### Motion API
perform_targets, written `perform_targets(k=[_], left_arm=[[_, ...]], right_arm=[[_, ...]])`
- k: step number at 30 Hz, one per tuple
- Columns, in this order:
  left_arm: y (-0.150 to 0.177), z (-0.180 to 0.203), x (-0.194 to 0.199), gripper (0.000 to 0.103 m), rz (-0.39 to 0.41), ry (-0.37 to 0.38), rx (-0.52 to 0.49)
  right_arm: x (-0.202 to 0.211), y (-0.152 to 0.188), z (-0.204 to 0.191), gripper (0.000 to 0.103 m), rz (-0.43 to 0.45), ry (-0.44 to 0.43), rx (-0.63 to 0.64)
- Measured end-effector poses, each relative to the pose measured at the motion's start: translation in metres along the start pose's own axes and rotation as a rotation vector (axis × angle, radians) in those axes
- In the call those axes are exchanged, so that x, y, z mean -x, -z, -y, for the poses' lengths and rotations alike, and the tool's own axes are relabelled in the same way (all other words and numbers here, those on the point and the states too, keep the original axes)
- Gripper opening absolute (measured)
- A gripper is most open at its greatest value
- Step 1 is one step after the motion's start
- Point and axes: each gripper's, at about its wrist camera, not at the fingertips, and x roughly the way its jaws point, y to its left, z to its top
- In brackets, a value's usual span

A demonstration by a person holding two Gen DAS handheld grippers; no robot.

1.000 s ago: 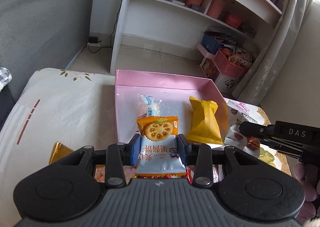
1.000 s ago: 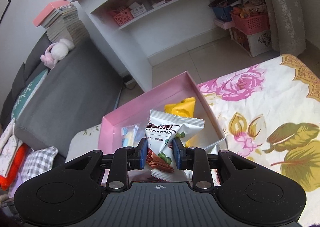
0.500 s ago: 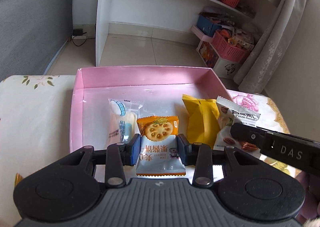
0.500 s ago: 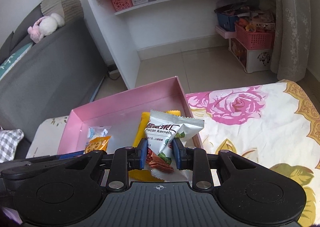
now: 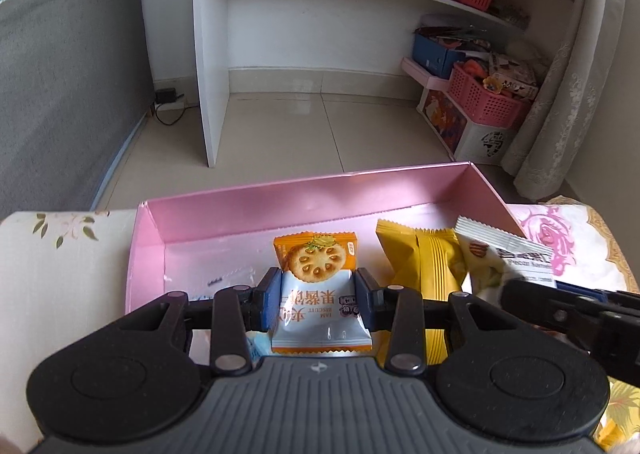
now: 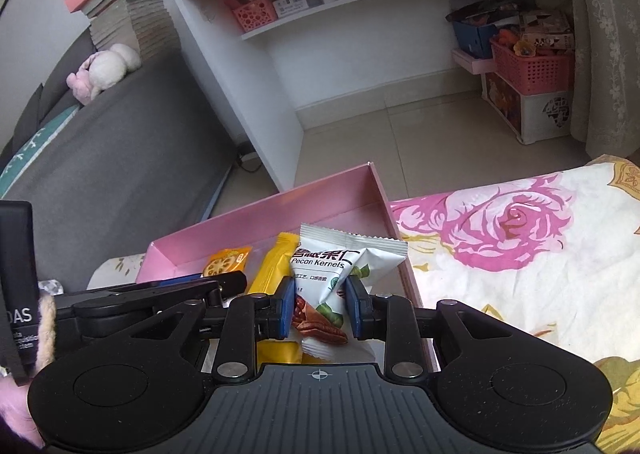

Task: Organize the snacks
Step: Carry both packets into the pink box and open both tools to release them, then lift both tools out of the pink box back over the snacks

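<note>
Packets hide the pink box (image 5: 304, 202) floor: left hand-held gripper (image 5: 316, 296) pinches the jam biscuit packet (image 5: 318, 294), right hand-held gripper (image 6: 319, 308) pinches the pecan packet (image 6: 340, 266), flanking a half-covered yellow packet (image 5: 420, 258).

Home living room, sofa (image 6: 120, 158), bookshelf (image 5: 320, 14)

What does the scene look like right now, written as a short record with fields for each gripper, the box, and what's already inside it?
left gripper: shut on the jam biscuit packet, over the pink box
right gripper: shut on the pecan kernels packet, over the box's right side
box: open, on a floral cloth
inside the box: yellow packet lying between the two held packets
setting: white shelf unit behind, grey sofa to its left
</note>
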Motion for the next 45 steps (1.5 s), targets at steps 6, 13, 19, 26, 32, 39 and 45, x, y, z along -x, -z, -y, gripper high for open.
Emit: perform_targets(k=[6, 13, 19, 26, 32, 39, 45], left_arm=[[-0.006, -0.002, -0.004, 0.036, 0.017, 0.026, 0.006], [-0.006, 0.001, 0.004, 0.043, 0.044, 0.04, -0.023], [-0.001, 0.003, 0.018, 0.058, 0.043, 0.032, -0.063], [0.006, -0.004, 0.047, 0.075, 0.044, 0.036, -0.03], [0.019, -0.007, 0.073, 0.089, 0.06, 0.021, -0.028], [0.039, -0.016, 0.099, 0.101, 0.065, 0.022, -0.032], [0.06, -0.022, 0.119, 0.103, 0.068, 0.01, -0.038]], right_arm=[[0.014, -0.011, -0.002, 0.026, -0.005, 0.019, 0.029], [0.013, -0.01, -0.005, 0.031, -0.016, 0.035, 0.035], [0.032, -0.014, -0.005, 0.051, 0.002, 0.029, 0.01], [0.056, -0.009, -0.017, 0.071, -0.001, 0.043, 0.024], [0.08, 0.0, -0.031, 0.083, -0.002, 0.039, 0.045], [0.103, 0.018, -0.044, 0.092, 0.003, 0.043, 0.069], [0.118, 0.038, -0.053, 0.094, 0.017, 0.063, 0.116]])
